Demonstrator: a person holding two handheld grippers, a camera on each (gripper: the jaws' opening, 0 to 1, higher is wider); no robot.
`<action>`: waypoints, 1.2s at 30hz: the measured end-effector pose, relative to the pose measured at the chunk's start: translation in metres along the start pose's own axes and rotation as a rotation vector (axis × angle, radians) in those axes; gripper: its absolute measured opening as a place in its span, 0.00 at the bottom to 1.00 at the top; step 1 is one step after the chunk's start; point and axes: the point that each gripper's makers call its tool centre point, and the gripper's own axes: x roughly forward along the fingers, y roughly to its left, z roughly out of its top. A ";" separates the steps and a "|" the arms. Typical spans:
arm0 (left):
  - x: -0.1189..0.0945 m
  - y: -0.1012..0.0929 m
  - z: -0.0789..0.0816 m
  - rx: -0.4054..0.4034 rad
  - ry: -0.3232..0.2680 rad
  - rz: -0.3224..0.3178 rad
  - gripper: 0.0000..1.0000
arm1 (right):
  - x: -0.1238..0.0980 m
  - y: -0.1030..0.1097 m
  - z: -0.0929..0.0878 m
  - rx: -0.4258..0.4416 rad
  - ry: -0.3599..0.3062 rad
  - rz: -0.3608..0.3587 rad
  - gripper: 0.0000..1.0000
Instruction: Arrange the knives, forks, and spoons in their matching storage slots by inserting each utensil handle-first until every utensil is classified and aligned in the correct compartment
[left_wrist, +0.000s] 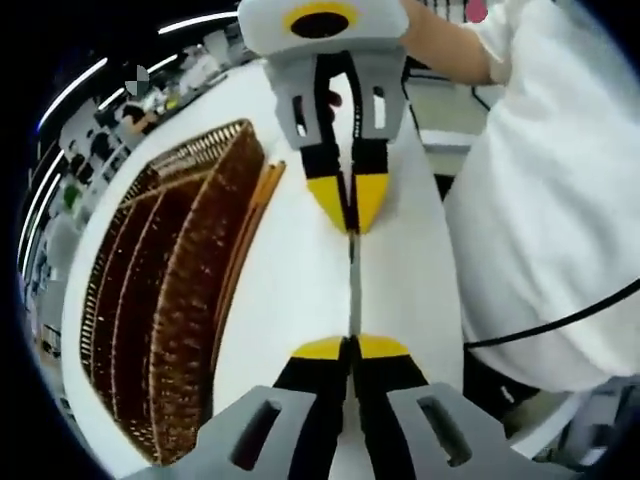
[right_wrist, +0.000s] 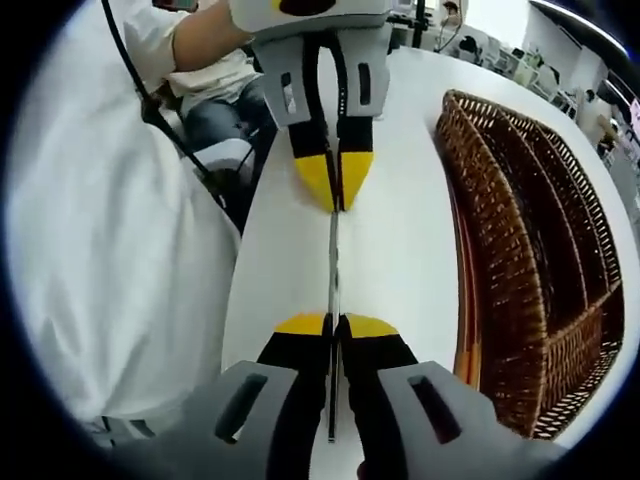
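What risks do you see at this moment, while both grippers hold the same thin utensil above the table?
1. The left gripper and right gripper each pinch one end of the thin utensil; if they pull apart or twist, it may slip or bend.
2. It hangs over the white table, beside the wicker tray, not over it; a drop would land outside the compartments.

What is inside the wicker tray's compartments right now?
The wicker tray shows long slots with bare woven bottoms and no utensils where visible; the near wall hides the closest slot's floor. Both grippers pinch one thin utensil beside the tray.
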 end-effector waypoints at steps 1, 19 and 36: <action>0.000 0.000 0.000 0.001 0.000 0.000 0.04 | 0.000 0.000 0.000 0.000 0.000 0.000 0.05; 0.006 -0.002 0.009 0.030 -0.010 -0.048 0.02 | 0.000 0.000 0.000 0.013 -0.025 0.017 0.06; 0.000 0.000 0.000 0.020 0.008 -0.041 0.05 | -0.007 0.001 -0.012 0.011 -0.034 0.000 0.07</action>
